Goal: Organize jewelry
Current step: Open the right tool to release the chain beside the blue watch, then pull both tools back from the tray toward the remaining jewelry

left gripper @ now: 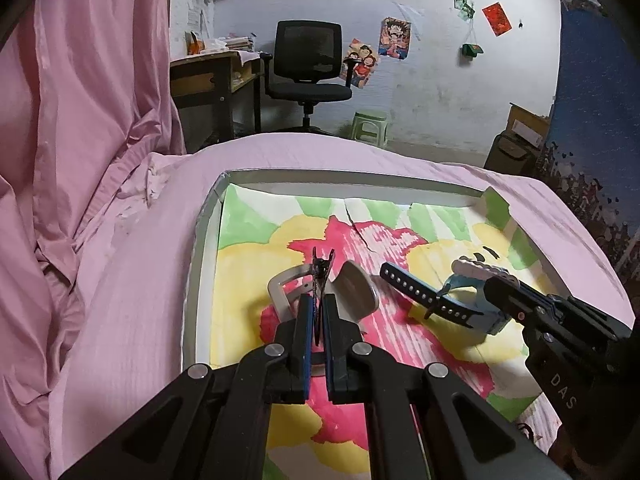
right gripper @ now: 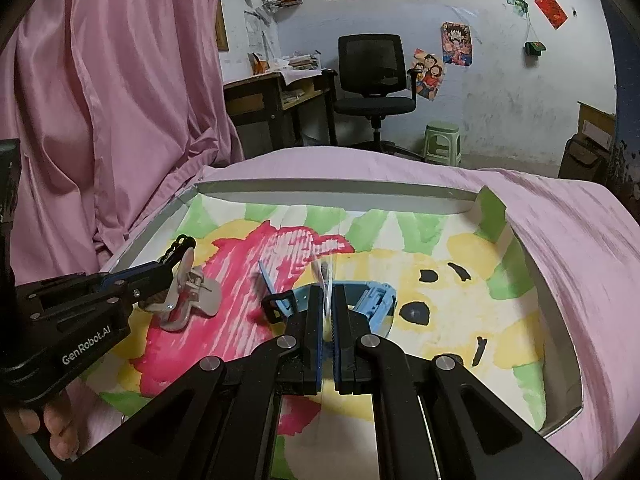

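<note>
Squarely between pinching jaws: watch (right gripper: pixel 370 300)

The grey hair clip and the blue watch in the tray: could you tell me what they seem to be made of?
Grey hair clip: probably moulded plastic, smooth and matte, with a small metal spring at its hinge that glints. Blue watch: its strap looks like soft rubber or silicone, since it bends in a loop and has a row of punched holes; the case looks like hard plastic. Neither can be confirmed by look alone.

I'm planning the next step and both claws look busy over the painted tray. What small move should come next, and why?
Probably open the left claw: it is shut on a thin black clip, low over the tray beside the grey hair claw clip, so it could drop there.
</note>
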`<action>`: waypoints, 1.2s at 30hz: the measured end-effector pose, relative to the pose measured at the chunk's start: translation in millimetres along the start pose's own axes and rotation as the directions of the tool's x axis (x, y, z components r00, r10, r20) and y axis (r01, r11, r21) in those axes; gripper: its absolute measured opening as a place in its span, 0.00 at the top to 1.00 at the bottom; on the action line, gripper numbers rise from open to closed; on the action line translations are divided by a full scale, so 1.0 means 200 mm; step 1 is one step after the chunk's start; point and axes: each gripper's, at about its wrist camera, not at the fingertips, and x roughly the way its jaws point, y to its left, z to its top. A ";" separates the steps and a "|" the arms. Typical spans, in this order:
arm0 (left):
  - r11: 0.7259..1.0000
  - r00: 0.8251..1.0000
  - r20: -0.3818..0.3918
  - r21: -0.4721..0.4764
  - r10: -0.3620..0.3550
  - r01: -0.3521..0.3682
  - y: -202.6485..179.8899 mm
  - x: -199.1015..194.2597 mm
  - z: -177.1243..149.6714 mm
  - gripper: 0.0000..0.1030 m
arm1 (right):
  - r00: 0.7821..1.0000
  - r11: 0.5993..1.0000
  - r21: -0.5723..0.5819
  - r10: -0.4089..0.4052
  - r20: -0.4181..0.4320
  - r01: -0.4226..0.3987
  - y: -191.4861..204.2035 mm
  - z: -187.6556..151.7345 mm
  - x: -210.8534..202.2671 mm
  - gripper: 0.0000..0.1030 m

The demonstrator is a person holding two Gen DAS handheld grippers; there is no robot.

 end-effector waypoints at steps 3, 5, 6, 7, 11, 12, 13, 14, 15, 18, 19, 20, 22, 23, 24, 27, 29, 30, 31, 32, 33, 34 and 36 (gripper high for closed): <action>0.999 1.000 0.008 -0.020 -0.025 0.025 0.02 -0.02 -0.01 0.93 | 1.000 1.000 0.002 0.003 0.009 -0.003 -0.01 -0.01 -0.02 0.96; 0.999 0.999 0.022 -0.031 -0.037 0.038 0.03 -0.04 -0.01 0.83 | 1.000 1.000 0.003 0.008 0.023 -0.008 -0.01 -0.02 -0.04 0.95; 0.999 0.999 0.034 -0.037 -0.036 0.037 0.03 -0.06 -0.02 0.68 | 1.000 1.000 0.005 0.011 0.027 -0.011 -0.02 -0.02 -0.04 0.95; 0.999 0.998 0.052 -0.045 -0.028 0.030 0.04 -0.08 -0.02 0.61 | 0.999 1.000 0.005 0.013 0.031 -0.013 -0.02 -0.02 -0.06 0.93; 0.997 0.992 0.123 -0.067 -0.030 0.038 0.06 -0.17 -0.04 0.52 | 0.998 1.000 0.009 0.010 0.066 -0.011 -0.03 -0.03 -0.12 0.68; 0.997 0.991 0.134 -0.071 -0.030 0.040 0.06 -0.18 -0.04 0.52 | 0.997 1.000 0.011 0.013 0.073 -0.014 -0.04 -0.03 -0.13 0.67; 0.997 0.988 0.153 -0.073 -0.028 0.040 0.07 -0.21 -0.04 0.51 | 0.996 1.000 0.011 0.017 0.084 -0.018 -0.04 -0.03 -0.15 0.67; 0.996 0.986 0.166 -0.074 -0.027 0.040 0.07 -0.23 -0.05 0.46 | 0.995 1.000 0.011 0.019 0.094 -0.020 -0.04 -0.03 -0.16 0.67; 0.996 0.982 0.187 -0.076 -0.023 0.038 0.07 -0.25 -0.06 0.41 | 0.994 1.000 0.012 0.020 0.103 -0.022 -0.04 -0.03 -0.18 0.67; 0.996 0.970 0.243 -0.077 -0.017 0.036 0.07 -0.33 -0.08 0.36 | 0.987 0.999 0.020 0.031 0.156 -0.035 -0.04 -0.03 -0.26 0.64; 0.997 0.964 0.264 -0.072 -0.014 0.034 0.07 -0.36 -0.10 0.35 | 0.984 0.999 0.022 0.031 0.178 -0.036 -0.04 -0.04 -0.29 0.59; 0.997 0.961 0.277 -0.070 -0.011 0.031 0.07 -0.38 -0.11 0.32 | 0.979 0.999 0.024 0.033 0.199 -0.038 -0.05 -0.04 -0.32 0.57; 0.997 0.950 0.311 -0.066 -0.004 0.026 0.07 -0.44 -0.13 0.25 | 0.973 0.999 0.027 0.035 0.228 -0.042 -0.05 -0.05 -0.37 0.53; 0.998 0.944 0.329 -0.064 -0.001 0.023 0.06 -0.47 -0.15 0.24 | 0.968 0.999 0.029 0.036 0.250 -0.044 -0.05 -0.06 -0.41 0.52; 0.998 0.938 0.345 -0.060 0.002 0.020 0.06 -0.50 -0.17 0.23 | 0.965 0.998 0.031 0.036 0.260 -0.046 -0.05 -0.07 -0.43 0.50; 0.999 0.927 0.374 -0.042 0.011 0.005 0.05 -0.57 -0.22 0.19 | 0.954 0.998 0.030 0.036 0.299 -0.048 -0.04 -0.09 -0.51 0.43; 1.000 0.918 0.397 -0.030 0.016 -0.005 0.05 -0.62 -0.26 0.14 | 0.948 0.999 0.024 0.034 0.316 -0.044 -0.03 -0.11 -0.55 0.41; 1.000 0.913 0.408 -0.026 0.019 -0.009 0.05 -0.64 -0.28 0.11 | 0.945 0.999 0.023 0.033 0.326 -0.042 -0.03 -0.12 -0.58 0.38; 1.000 0.907 0.422 -0.020 0.019 -0.011 0.05 -0.67 -0.31 0.10 | 0.942 0.999 0.021 0.032 0.333 -0.041 -0.03 -0.14 -0.60 0.35; 1.000 0.903 0.429 -0.018 0.020 -0.013 0.05 -0.69 -0.32 0.10 | 0.940 0.999 0.018 0.034 0.341 -0.042 -0.02 -0.15 -0.62 0.32; 1.000 0.901 0.434 -0.017 0.023 -0.017 0.05 -0.71 -0.34 0.08 | 0.937 0.999 0.014 0.035 0.347 -0.042 -0.02 -0.16 -0.64 0.30; 1.000 0.899 0.436 -0.018 0.023 -0.017 0.05 -0.73 -0.36 0.08 | 0.935 0.999 0.009 0.034 0.354 -0.039 -0.02 -0.18 -0.67 0.28; 1.000 0.897 0.442 -0.018 0.019 -0.012 0.05 -0.76 -0.40 0.05 | 0.933 0.999 0.001 0.035 0.359 -0.038 -0.02 -0.20 -0.70 0.24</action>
